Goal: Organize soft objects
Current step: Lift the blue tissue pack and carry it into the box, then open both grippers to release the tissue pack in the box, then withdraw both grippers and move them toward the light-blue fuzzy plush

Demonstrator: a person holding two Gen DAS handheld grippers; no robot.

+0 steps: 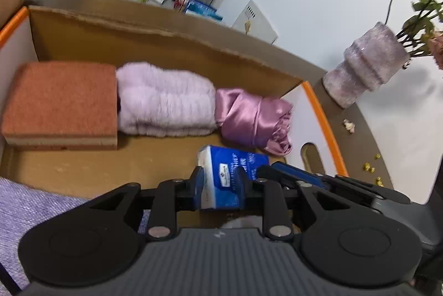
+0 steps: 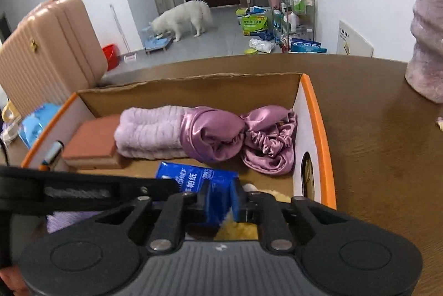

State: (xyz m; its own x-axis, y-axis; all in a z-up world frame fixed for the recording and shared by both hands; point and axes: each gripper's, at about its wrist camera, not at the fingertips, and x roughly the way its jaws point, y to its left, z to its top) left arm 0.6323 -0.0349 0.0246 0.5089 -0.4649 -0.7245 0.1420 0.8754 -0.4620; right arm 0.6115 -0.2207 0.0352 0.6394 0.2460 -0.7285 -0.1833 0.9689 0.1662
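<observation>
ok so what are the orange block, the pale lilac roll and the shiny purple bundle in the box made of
Orange block: seemingly a sponge, with a rough matte orange top over a paler foam layer visible at its edge.
Pale lilac roll: looks like plush terry or fleece, fuzzy and ribbed, no shine.
Shiny purple bundle: likely satin, smooth with bright highlights along the folds and a gathered, elastic-looking edge in the right wrist view.

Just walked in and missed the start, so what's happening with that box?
A person with two handheld grippers is packing soft things into a cardboard box. Both the left gripper and right gripper are clamped on a blue tissue pack, held over the box. A sponge, lilac towel and satin cloth already line the back.
</observation>
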